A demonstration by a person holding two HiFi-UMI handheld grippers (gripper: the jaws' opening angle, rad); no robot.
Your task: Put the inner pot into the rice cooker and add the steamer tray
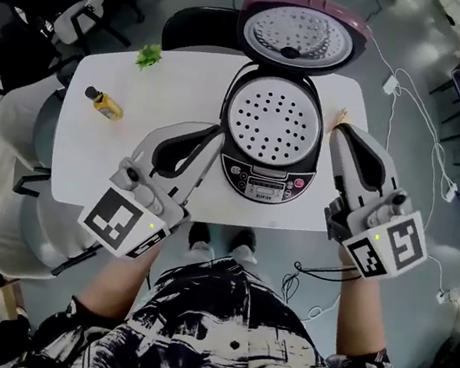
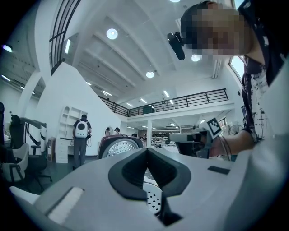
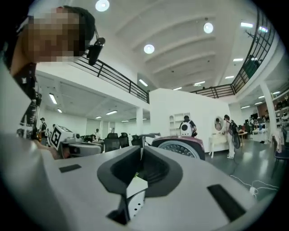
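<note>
Seemingly light, stiff and slick, the perforated steamer tray [image 1: 273,123] at frame centre wants a rim grip; left gripper [image 1: 218,133] and right gripper [image 1: 337,133] sit closed, empty.

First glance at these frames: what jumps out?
The open rice cooker stands at the centre of the white table, its lid tipped back and the perforated steamer tray seated in its mouth. The left gripper and right gripper flank it, both shut and empty. Off to the left lie a small yellow bottle and a green sprig.
</note>
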